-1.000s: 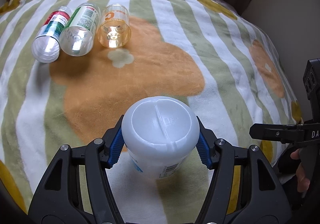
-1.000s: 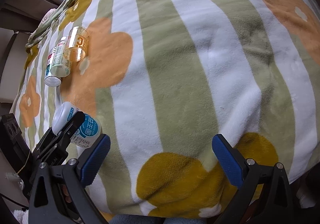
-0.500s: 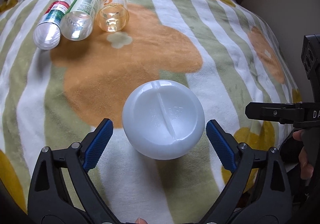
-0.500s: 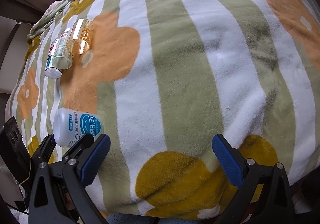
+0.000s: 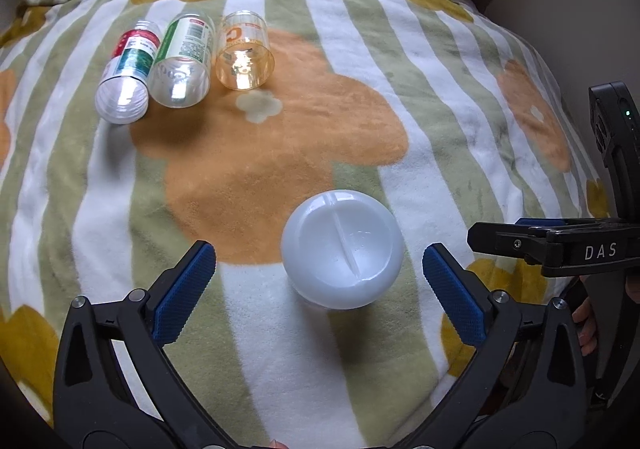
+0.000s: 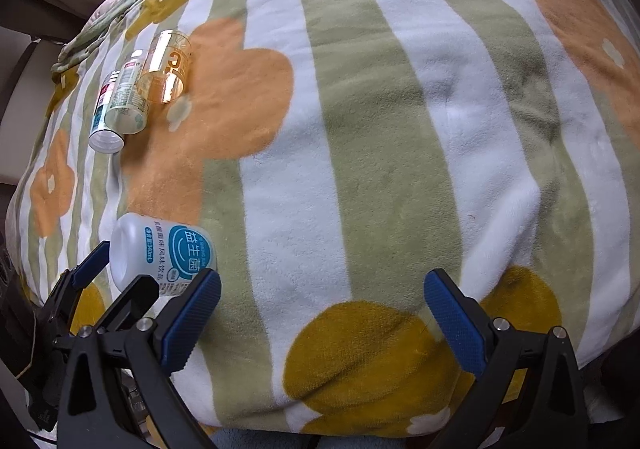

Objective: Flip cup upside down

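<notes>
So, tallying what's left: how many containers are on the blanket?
4: white bottle upside down by the left tool; amber cup, green-label bottle, red-label bottle lying together farther back.

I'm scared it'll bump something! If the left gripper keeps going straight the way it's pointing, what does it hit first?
Probably the white bottle. It stands bottom-up on the blanket, between the open left gripper fingers and just ahead. Depth is hard to judge.

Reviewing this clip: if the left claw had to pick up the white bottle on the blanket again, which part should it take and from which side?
Judging by its pose, the round side wall, with one finger on each side. The white bottle stands upside down on the blanket, flat base up, straight ahead of the open left claw. A straight forward approach, low over the blanket, should close squarely on the labelled body.
</notes>
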`<state>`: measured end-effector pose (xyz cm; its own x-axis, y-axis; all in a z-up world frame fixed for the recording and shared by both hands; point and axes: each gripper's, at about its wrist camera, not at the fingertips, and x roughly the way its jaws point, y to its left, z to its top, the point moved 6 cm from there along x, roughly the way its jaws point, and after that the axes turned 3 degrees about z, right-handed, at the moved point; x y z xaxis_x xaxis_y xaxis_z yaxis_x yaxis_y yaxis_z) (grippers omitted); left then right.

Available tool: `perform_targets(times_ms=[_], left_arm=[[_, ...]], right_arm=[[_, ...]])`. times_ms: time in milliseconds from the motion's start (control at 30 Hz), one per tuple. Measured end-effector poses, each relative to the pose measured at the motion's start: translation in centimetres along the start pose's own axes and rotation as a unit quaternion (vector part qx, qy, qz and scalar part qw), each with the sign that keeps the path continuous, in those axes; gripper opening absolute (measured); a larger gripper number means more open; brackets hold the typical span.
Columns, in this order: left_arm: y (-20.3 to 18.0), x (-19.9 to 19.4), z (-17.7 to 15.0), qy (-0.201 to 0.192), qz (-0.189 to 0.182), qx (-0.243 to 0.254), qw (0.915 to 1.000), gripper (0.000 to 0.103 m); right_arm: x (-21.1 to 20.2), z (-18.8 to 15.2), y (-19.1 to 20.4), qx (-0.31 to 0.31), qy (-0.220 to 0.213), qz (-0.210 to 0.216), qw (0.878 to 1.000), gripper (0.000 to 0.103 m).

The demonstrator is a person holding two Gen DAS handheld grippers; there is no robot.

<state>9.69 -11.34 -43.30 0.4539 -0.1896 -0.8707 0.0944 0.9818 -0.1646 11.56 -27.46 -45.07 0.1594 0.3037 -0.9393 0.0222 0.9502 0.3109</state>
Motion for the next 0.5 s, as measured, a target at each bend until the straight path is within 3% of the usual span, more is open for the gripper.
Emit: perform_targets(times_ms=[267,500], left_arm=[[2.9,-6.9,3.0,-0.014,0.031,-0.032,0.9989,0.103],[4.6,-17.3,7.9,-0.064,0.062,-0.038,0.9954,0.103]], right_arm=[[-4.8,1.2,3.4,-0.056,-0.033,-0.038,0.997,0.101],[-13.9,2.7,7.6,-0.084,-0.100,-0.050,0.990,0.101]])
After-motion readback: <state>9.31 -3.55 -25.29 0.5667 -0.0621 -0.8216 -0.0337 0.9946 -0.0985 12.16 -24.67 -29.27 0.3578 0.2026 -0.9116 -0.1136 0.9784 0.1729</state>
